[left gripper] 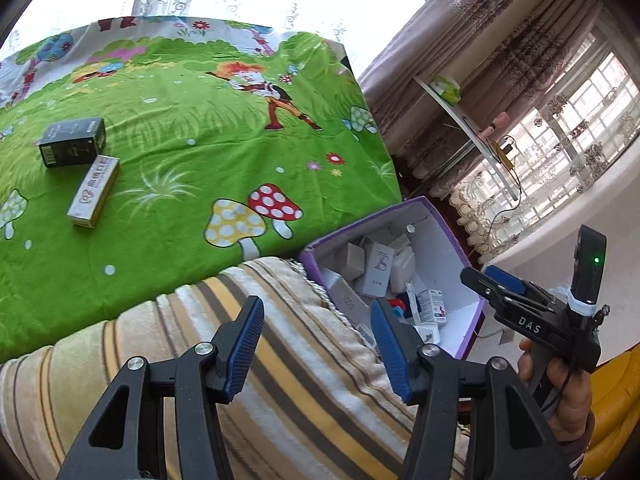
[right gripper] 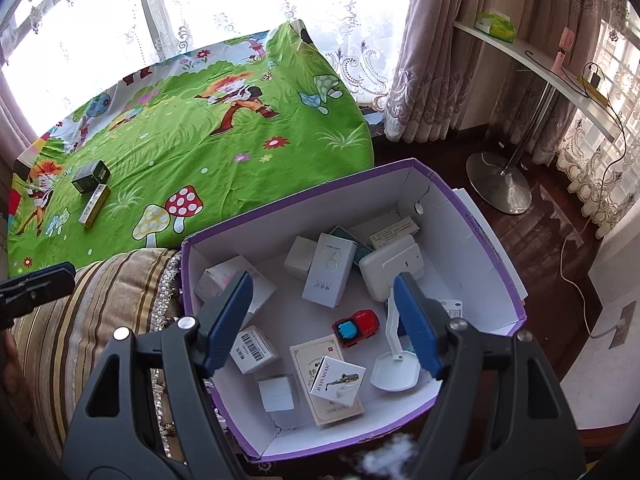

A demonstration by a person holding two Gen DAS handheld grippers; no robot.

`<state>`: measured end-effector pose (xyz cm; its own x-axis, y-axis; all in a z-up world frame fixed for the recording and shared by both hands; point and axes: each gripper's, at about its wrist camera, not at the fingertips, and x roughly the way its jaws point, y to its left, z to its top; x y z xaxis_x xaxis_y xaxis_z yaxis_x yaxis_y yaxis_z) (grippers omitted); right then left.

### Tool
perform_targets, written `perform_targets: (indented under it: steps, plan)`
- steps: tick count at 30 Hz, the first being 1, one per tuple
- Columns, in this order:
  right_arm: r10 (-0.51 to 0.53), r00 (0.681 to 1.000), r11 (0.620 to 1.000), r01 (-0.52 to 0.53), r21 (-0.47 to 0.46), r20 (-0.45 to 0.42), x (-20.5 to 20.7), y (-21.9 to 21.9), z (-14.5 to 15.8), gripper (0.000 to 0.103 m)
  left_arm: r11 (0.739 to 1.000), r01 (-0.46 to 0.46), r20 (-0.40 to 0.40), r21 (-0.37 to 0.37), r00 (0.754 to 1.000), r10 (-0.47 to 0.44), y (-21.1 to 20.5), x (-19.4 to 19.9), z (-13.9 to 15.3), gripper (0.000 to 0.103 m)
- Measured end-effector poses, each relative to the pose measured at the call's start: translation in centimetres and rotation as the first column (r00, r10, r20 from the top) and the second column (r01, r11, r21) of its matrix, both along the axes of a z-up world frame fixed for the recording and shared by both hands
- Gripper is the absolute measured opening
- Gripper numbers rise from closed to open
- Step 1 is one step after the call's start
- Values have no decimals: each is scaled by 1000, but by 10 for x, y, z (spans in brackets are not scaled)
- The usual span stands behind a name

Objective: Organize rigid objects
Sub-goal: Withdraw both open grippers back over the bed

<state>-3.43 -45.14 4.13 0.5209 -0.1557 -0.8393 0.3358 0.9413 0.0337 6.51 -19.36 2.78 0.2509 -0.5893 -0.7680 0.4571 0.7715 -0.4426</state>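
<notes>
rigid objects mostly lie in the purple box (right gripper: 476, 220), a white-lined carton standing open beside the green cartoon-print cloth (right gripper: 224, 152). inside it the right wrist view shows a tall white carton (right gripper: 329, 276) leaning across the middle, a red toy car (right gripper: 357, 326) with a blue part on top, a white box printed "jyin music" (right gripper: 338, 380) lying on a cream flat box (right gripper: 320, 364), a barcode box (right gripper: 256, 348), a small plain white box (right gripper: 278, 394), a white rounded case (right gripper: 384, 268) and a white stand (right gripper: 394, 360) with a scoop-shaped foot. two items are outside the box, on the cloth and well apart from it: a dark box (left gripper: 73, 142) and a pale long box (left gripper: 94, 191), lying just beside each other, perhaps touching at one corner, though the view is too small to be sure.

the right gripper (right gripper: 324, 320) hangs over the box with its blue pads (right gripper: 226, 320) spread apart and nothing between them. the left gripper (left gripper: 316, 354) hovers above a striped cushion (left gripper: 304, 400) next to the box, its pads (left gripper: 246, 348) also parted and empty. in the left wrist view a hand (left gripper: 560, 384) grips the right tool's handle at the right edge.
</notes>
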Motion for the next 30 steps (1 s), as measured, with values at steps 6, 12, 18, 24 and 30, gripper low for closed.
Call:
perform_targets:
  steps: [6,12,18,24,30]
  plan:
    - [26,1000,1000,-26,4,-12,8,11,-4,76,990,-108,-3,87,994,108,45,40,-9,57]
    - [53,998,998,-52,17,-25,19,20,-9,76,970,-173,-8,172,984,177,76,79,-26,57]
    - [84,996,996,-83,17,-21,37,30,-5,76,949,-197,5,245,979,202,83,117,-43,57]
    - [142,990,990,-142,27,-16,62,51,-2,77,934,-193,24,300,981,194,81,143,-59,57]
    - [218,976,975,-217,42,-19,94,81,-2,77,925,-157,34,346,987,154,73,152,-73,57]
